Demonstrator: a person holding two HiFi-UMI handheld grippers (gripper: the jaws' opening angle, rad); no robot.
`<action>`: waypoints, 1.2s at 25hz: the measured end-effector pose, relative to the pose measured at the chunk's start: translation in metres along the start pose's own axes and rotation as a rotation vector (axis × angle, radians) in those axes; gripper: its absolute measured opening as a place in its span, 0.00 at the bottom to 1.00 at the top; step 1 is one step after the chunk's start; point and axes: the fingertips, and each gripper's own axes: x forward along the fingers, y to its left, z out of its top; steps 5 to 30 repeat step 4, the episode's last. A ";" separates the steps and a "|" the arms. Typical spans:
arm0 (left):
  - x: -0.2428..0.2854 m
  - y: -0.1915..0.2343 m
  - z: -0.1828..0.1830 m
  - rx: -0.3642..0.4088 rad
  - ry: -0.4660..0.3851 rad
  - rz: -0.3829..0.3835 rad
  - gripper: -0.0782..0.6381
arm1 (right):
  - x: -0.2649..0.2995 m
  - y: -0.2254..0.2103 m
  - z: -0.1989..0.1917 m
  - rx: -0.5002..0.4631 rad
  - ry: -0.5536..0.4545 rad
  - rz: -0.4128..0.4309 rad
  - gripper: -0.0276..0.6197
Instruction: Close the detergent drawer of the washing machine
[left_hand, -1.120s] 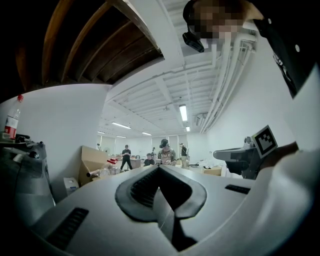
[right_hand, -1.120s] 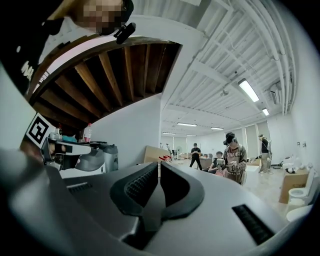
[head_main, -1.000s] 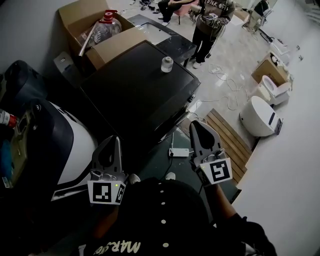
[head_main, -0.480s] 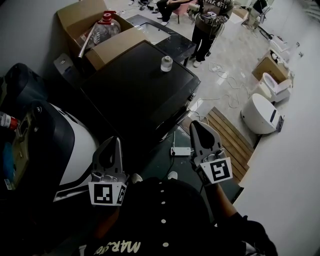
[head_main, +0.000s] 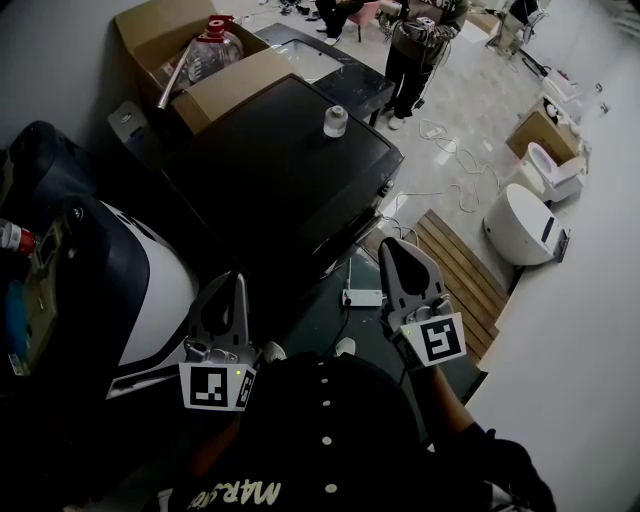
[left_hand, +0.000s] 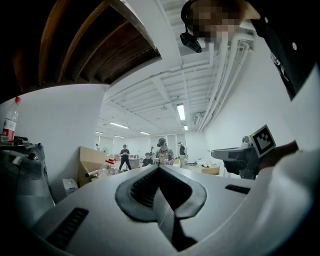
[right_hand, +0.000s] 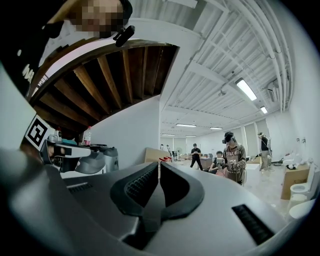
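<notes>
Detergent drawer is showing in no view, so I cannot tell whether it is standing out or sitting flush. Its likeliest machine, by my judgement, is the dark-topped appliance (head_main: 270, 190) filling the middle of the head view, and its front is hardly showing. Beyond that appliance's far left corner an open cardboard box (head_main: 145, 35) is holding a clear jug with a red cap (head_main: 215, 50) and a pale tube (head_main: 172, 88) leaning out over the box's near edge. A second cardboard box (head_main: 540, 135) is sitting on the floor at the right, its contents too small to tell. Hardly anything is changing over the last second: the left gripper (head_main: 236, 280) and right gripper (head_main: 393, 248) are keeping their places near the person's chest, and only the head view is drifting slightly, so the task is getting no nearer. Both claws are pressing their jaws together on nothing. A small white jar (head_main: 335, 122) is standing near the appliance top's far edge.
</notes>
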 end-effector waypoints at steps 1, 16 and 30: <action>0.000 0.000 0.000 0.001 0.000 0.000 0.12 | 0.000 0.001 -0.001 -0.002 0.000 0.001 0.10; 0.001 -0.001 -0.002 0.003 0.001 0.000 0.12 | 0.000 0.001 -0.002 -0.005 0.003 0.004 0.10; 0.001 -0.001 -0.002 0.003 0.001 0.000 0.12 | 0.000 0.001 -0.002 -0.005 0.003 0.004 0.10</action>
